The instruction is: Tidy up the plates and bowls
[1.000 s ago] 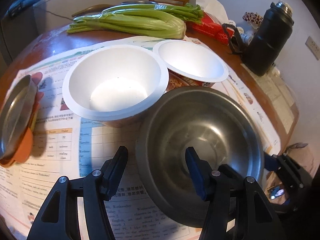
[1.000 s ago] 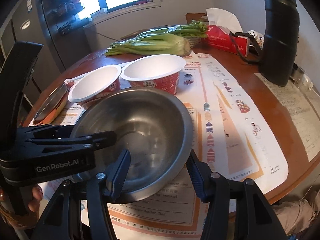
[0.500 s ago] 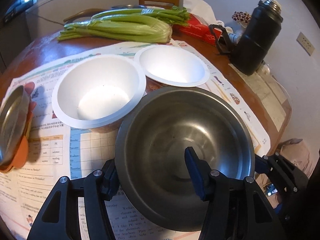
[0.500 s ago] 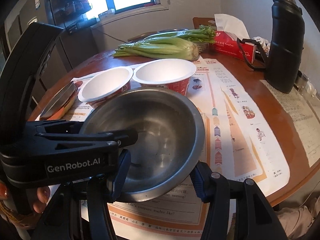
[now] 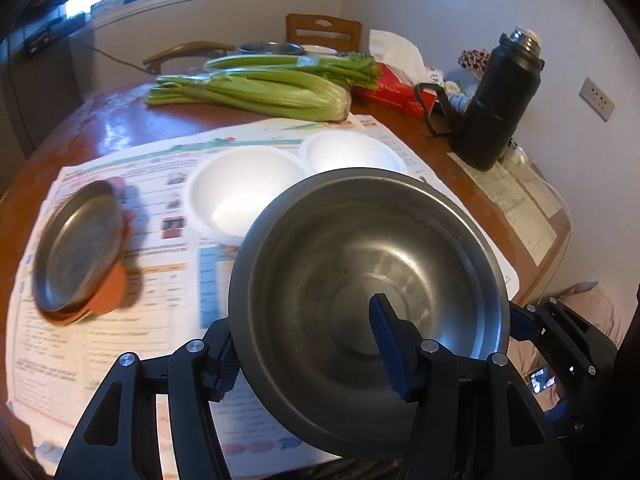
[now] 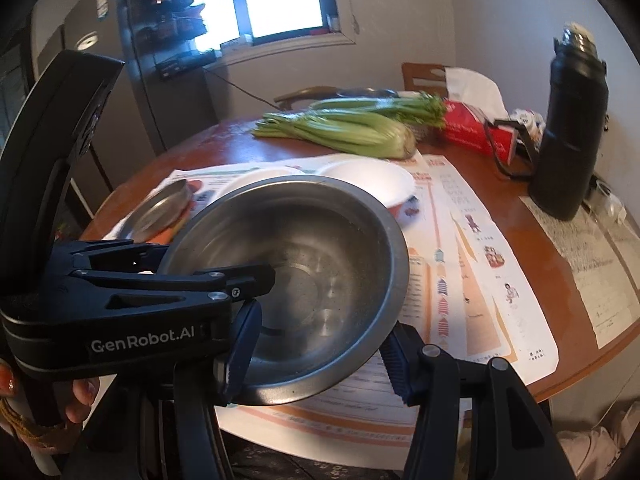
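Note:
A large steel bowl (image 5: 368,304) is lifted off the table and tilted. My left gripper (image 5: 308,340) is shut on its near rim, one finger inside and one outside. My right gripper (image 6: 320,344) also straddles the bowl's (image 6: 296,264) rim at its own side; its jaws look wide and I cannot tell if they clamp. Two white paper bowls (image 5: 240,196) (image 5: 352,152) stand side by side behind it. A small steel plate (image 5: 76,244) rests tilted on an orange dish (image 5: 108,292) at the left.
Celery (image 5: 256,88) lies at the back of the round wooden table (image 5: 120,124). A black flask (image 5: 500,100) and a red tissue box (image 5: 400,88) stand at the back right. Printed paper sheets (image 5: 120,320) cover the table. A chair (image 5: 324,30) stands behind.
The steel bowl has been lifted from the table and raised toward the cameras. My left gripper closed onto its rim. Both grippers rose with it.

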